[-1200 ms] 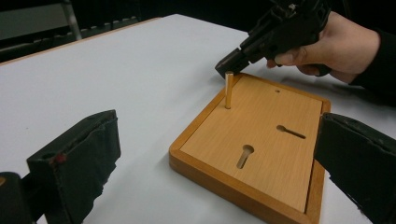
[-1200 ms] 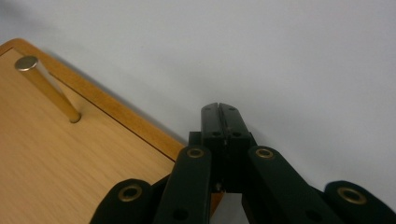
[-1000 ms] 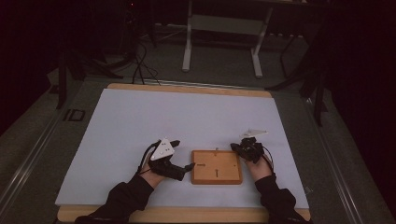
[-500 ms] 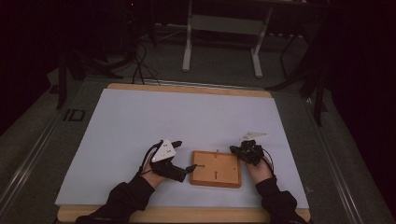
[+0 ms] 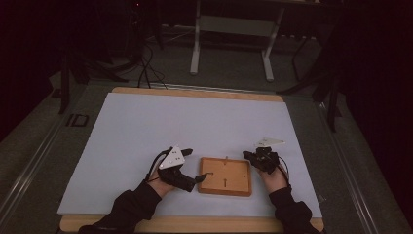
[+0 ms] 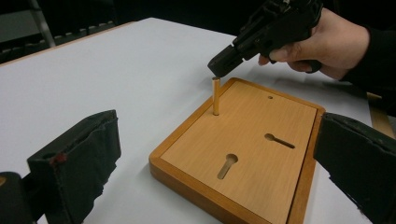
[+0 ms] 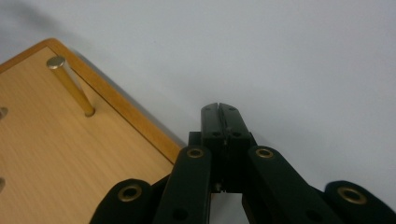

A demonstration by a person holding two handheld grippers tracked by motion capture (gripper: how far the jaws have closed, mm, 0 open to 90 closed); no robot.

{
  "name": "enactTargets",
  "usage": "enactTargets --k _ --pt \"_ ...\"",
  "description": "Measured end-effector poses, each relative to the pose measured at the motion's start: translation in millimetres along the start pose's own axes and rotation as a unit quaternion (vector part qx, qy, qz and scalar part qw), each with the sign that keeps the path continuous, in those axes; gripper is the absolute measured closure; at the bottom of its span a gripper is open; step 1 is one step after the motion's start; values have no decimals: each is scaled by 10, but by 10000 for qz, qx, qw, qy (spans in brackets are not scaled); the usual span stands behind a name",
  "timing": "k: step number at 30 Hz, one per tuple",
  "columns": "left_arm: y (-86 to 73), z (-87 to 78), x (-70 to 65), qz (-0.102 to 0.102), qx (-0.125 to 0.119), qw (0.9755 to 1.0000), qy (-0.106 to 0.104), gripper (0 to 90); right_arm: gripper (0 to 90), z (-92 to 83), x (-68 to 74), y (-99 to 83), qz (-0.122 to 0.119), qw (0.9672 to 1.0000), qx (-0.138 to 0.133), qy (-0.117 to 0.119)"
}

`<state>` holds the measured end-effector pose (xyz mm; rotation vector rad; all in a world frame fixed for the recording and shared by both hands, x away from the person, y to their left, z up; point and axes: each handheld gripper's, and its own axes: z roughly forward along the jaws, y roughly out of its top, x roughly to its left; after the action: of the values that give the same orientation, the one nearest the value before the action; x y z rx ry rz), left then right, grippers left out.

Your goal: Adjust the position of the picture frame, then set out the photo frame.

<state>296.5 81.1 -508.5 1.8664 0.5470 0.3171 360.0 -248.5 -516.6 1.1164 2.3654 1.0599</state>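
So the flat wooden board with a raised rim (image 5: 225,176) sits on the white table sheet (image 5: 195,126) at about 6 o'clock, between both hands. 1 thin brass peg (image 6: 215,95) stands upright in a hole near the board's far edge. The right gripper (image 7: 219,108) has its jaws pressed fully together with nothing in them, tip just beside the peg's top at roughly 1 o'clock of it. The left gripper (image 6: 210,154) is wide open, a jaw either side of the board's near corner, not pinching it. Looks like the peg-seating step: next move probably calls for a straight downward tap while the left steadies the board.
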Motion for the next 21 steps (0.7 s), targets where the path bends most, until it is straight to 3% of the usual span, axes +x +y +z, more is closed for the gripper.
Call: enactTargets --k 8,12,17,21 --pt "1 -2 -15 -8 17 10000 -80 12 900 -106 -3 -80 57 9999 -95 -92" --pt "11 20 -35 -20 136 9996 -253 12 896 -204 -15 -90 156 9994 -300 -90" --pt "37 69 -62 -10 247 9987 -452 12 683 -375 13 -93 285 9976 -628 -96" --pt "75 149 -28 49 397 9973 -610 12 499 -460 96 -108 205 9971 -729 -31"
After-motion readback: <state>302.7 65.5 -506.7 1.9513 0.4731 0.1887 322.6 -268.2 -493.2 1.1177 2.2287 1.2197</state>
